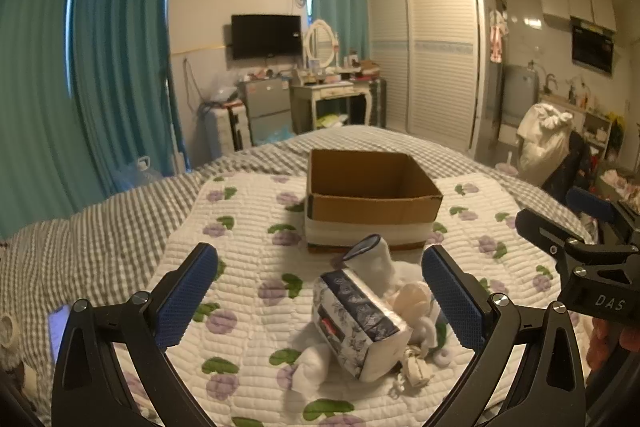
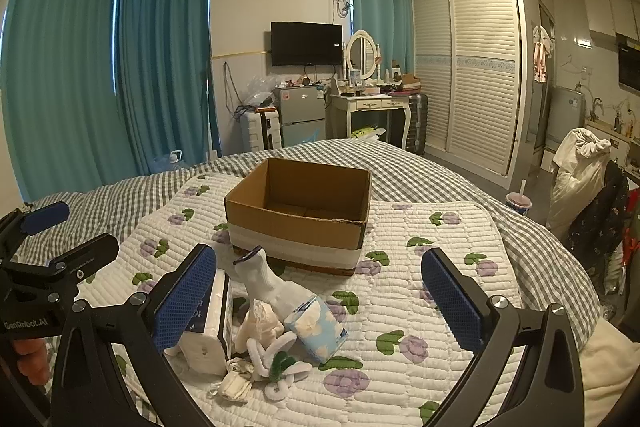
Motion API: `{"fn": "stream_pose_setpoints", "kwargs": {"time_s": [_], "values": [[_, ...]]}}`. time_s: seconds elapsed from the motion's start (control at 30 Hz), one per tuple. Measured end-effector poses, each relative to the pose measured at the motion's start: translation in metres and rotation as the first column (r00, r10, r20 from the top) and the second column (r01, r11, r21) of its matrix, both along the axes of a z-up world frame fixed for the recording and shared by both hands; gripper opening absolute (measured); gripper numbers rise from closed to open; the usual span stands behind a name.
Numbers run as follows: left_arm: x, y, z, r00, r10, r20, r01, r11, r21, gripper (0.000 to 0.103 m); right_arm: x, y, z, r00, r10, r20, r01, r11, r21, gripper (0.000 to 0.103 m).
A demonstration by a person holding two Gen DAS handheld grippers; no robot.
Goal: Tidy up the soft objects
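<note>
The left gripper (image 1: 320,297) was spread wide and held nothing; its blue pads (image 1: 186,297) stood at the lower left and lower right of the left wrist frame, with the pile of soft things between them on the quilted floral mat (image 1: 248,227); in that pile a tissue pack with dark blue flower print (image 1: 360,323) lay tilted in the lower centre, and a white sock (image 1: 376,259) rose just behind it; the right gripper (image 2: 318,297) was also spread wide and empty; in its view the sock (image 2: 264,277) stood left of centre, a light blue tissue pack (image 2: 316,327) lay just to its right, and a small white mask (image 2: 234,381) lay at the lower left of the pile; the open cardboard box (image 2: 298,223) sat on the mat behind the pile, in the middle of the frame, with nothing visible inside; the mat lay on a grey checked bedcover (image 2: 440,171).
</note>
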State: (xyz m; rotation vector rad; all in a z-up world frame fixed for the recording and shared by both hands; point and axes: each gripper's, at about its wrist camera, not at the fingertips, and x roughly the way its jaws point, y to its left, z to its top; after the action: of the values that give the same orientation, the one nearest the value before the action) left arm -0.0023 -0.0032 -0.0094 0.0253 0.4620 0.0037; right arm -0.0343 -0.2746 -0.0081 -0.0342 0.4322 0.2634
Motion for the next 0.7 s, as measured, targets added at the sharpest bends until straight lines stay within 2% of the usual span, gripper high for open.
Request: {"fn": "stream_pose_setpoints", "kwargs": {"time_s": [0.33,0.4,0.5,0.6,0.7], "values": [[-0.008,-0.006,0.004,1.000,-0.018,0.004,0.018,1.000,0.023,0.103,-0.011,0.000,0.008,1.000,-0.022,0.001,0.022,0.999,-0.041,0.103],[-0.007,-0.010,-0.006,1.000,-0.016,-0.018,0.017,0.999,0.032,0.103,-0.014,-0.003,0.002,0.999,-0.030,-0.012,0.030,0.998,-0.061,0.103],[0.001,-0.017,-0.031,0.996,-0.018,-0.090,0.021,0.999,0.025,0.103,-0.010,-0.008,-0.015,0.997,-0.042,-0.059,0.038,0.997,-0.071,0.103],[0.011,-0.027,-0.062,0.984,-0.037,-0.175,0.038,0.999,0.005,0.103,-0.001,-0.010,-0.037,0.992,-0.055,-0.113,0.045,0.995,-0.088,0.103],[0.023,-0.039,-0.087,0.974,-0.032,-0.224,0.037,0.999,0.017,0.103,0.009,-0.009,-0.058,0.985,-0.061,-0.159,0.044,0.993,-0.105,0.103]]}}
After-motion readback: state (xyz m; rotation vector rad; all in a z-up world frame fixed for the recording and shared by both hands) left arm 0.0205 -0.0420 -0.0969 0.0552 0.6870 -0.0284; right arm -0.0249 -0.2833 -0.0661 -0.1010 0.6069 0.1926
